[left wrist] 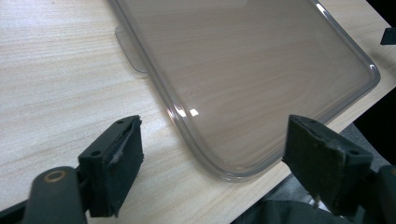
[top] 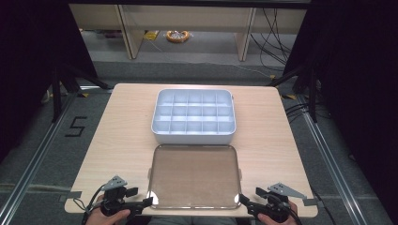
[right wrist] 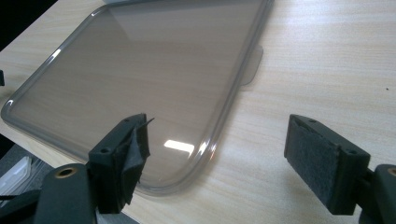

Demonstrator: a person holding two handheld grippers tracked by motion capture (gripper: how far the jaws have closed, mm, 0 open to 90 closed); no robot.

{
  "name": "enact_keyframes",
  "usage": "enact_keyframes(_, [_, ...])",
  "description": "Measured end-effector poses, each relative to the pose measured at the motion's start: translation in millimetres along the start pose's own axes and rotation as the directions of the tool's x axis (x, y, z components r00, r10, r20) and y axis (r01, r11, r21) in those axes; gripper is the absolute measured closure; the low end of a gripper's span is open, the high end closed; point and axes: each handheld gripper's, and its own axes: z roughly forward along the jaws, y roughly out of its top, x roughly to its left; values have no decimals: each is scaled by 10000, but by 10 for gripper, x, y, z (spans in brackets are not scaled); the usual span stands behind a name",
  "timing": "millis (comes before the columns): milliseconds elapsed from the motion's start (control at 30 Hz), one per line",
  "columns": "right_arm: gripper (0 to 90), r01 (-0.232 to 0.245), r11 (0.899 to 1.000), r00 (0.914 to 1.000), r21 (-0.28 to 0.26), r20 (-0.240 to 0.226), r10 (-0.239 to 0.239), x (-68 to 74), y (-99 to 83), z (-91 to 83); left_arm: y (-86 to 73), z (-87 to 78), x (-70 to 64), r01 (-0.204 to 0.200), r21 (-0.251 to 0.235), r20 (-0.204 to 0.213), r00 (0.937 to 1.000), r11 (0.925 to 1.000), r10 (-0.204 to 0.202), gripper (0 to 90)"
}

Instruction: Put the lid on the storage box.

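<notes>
Left tool (top: pixel 146 202) and right tool (top: pixel 245 201) both have jaws spread wide, gripping nothing, each poised at a near corner of the clear lid (top: pixel 193 176) lying flat on the bench (top: pixel 117 136), just before the white divided tray (top: pixel 193 117)

- A lab or test room set up for recording is suggested — not a home or a shop.
- A small light wooden desk (top: pixel 122 140) is placed alone on grey carpet (top: pixel 33 136), with dark curtains (top: pixel 356 93) hung at both sides.
- Metal rails (top: pixel 328 154) are laid along the floor beside the desk, and a "5" (top: pixel 75 126) is marked in black tape on the carpet.
- Black stand legs (top: pixel 58 89) and loose cables (top: pixel 274 33) are seen at the edges.
- Plain pale furniture legs (top: pixel 129 33) are seen behind, with an orange coil (top: pixel 177 36) left on the floor.
</notes>
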Motion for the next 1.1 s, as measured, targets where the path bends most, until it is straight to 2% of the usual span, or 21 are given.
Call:
enact_keyframes(33, [220,0,10000,10000,0,0,0,0,0,0,0,0,0,0,0,0,10000,10000,0,169])
enact_keyframes(67, [218,429,9991,9991,-73,-12,-429,-28,14,-17,2,3,-3,12,4,-4,10000,10000,-12,157])
enact_keyframes(133, [218,397,9991,9992,-112,75,-397,-26,15,-9,2,4,-3,1,-5,-20,10000,10000,-1,154])
enact_keyframes(200, [215,200,9995,9996,-256,-189,-205,-20,16,-17,2,6,0,-48,10,-15,10000,10000,48,154])
enact_keyframes(233, [215,199,9996,9998,-179,-57,-201,-19,15,-14,3,9,0,-2,-13,-10,10000,10000,1,154])
enact_keyframes(267, [215,404,9991,9992,-148,6,-404,-27,24,-11,8,18,-6,26,-73,13,10000,10000,-26,154])
enact_keyframes(367, [218,433,9989,9990,-196,-83,-435,-29,29,9,14,20,-8,-100,5,22,9999,9999,100,157])
enact_keyframes(400, [220,208,9997,9991,-153,-369,-214,-15,30,11,16,33,-17,-106,-19,52,9999,9999,106,163])
enact_keyframes(500, [229,62,9996,9993,-273,-362,-72,-7,32,28,24,44,-20,-197,29,33,9998,9998,197,183])
enact_keyframes(567, [239,-87,9999,9998,-69,-162,86,10,36,33,30,67,-30,-207,17,45,9998,9998,207,214])
enact_keyframes(600, [262,-149,9998,9992,-143,-374,144,-6,43,72,35,93,-35,-164,140,94,9998,9998,163,221])
enact_keyframes(633, [269,-444,9989,9980,-137,-452,437,2,41,86,35,93,-35,-164,140,94,9998,9998,163,228])
enact_keyframes(667, [272,-704,9975,9961,-49,-539,700,10,46,96,40,114,-44,63,237,121,9999,9997,-66,240])
enact_keyframes(700, [278,-351,9993,9984,-90,-455,347,-24,53,122,44,125,-41,34,237,141,9999,9997,-38,251])
enact_keyframes(767, [289,-311,9994,9986,-147,-429,304,-23,51,149,47,132,-46,42,258,75,10000,9997,-44,257])
enact_keyframes(800, [300,-260,9997,9990,36,-353,261,-14,58,158,55,140,-31,-132,298,115,9999,9995,128,262])
enact_keyframes(833, [318,-850,9962,9943,200,-633,861,11,51,202,66,149,-30,33,321,106,9999,9995,-37,273])
enact_keyframes(867, [319,-555,9983,9959,167,-705,565,-22,60,227,70,162,-30,58,262,51,10000,9996,-59,290])
enact_keyframes(967, [329,-915,9951,9928,364,-739,940,14,79,223,90,185,-5,15,378,67,10000,9993,-18,302])
enact_keyframes(1000, [334,-524,9985,9969,151,-584,531,-23,99,278,124,215,24,155,393,263,9995,9991,-165,311])
enact_keyframes(1100, [342,-562,9981,9966,257,-585,576,-27,120,309,154,248,42,41,444,114,9999,9990,-46,318])
